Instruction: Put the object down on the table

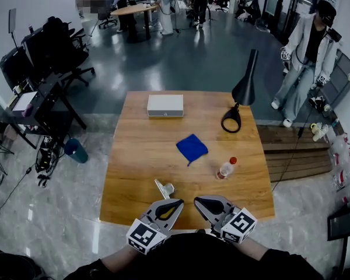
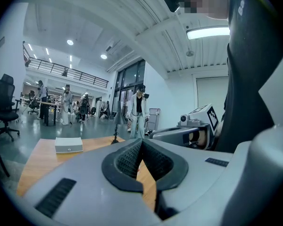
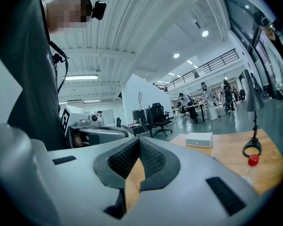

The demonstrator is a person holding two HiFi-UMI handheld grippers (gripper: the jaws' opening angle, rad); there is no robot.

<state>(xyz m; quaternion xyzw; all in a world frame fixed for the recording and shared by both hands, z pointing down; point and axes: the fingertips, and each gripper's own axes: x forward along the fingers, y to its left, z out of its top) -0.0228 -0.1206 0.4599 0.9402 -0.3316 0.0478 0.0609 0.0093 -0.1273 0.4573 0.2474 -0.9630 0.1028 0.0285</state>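
Left gripper point(image 1: 176, 202): jaws clenched tip to tip, nothing between them, confirmed in the left gripper view point(image 2: 141, 147). Right gripper point(image 1: 198, 202): same, pads together on nothing, confirmed in the right gripper view point(image 3: 139, 146). Both sit side by side at the near edge of the table point(image 1: 134, 174), close to the person's body

No object is in either grip, so the put-down looks done or not started. I can't tell for sure which thing the task means. Best guess is the small silvery piece point(image 1: 164, 188), which lies flat on the wood just beyond the left gripper's tips, slightly to their left and apart from them

Handling, as a judgement: it looks small, thin, light and stiff, maybe a metal clip. It would likely skid on the smooth wood if nudged and doesn't look fragile. Best hold is across its narrow width, or on whichever end stands raised; a flat plate is hard to pinch off a tabletop. It's too small to make out more

Other things on the table:
- blue cloth point(image 1: 192, 147), mid-table, soft
- bottle point(image 1: 226, 168) with a red cap, lying to the right of centre, far of the right gripper
- white box point(image 1: 165, 105), at the far side
- black lamp point(image 1: 243, 89), far right

All of these are well apart from both grippers
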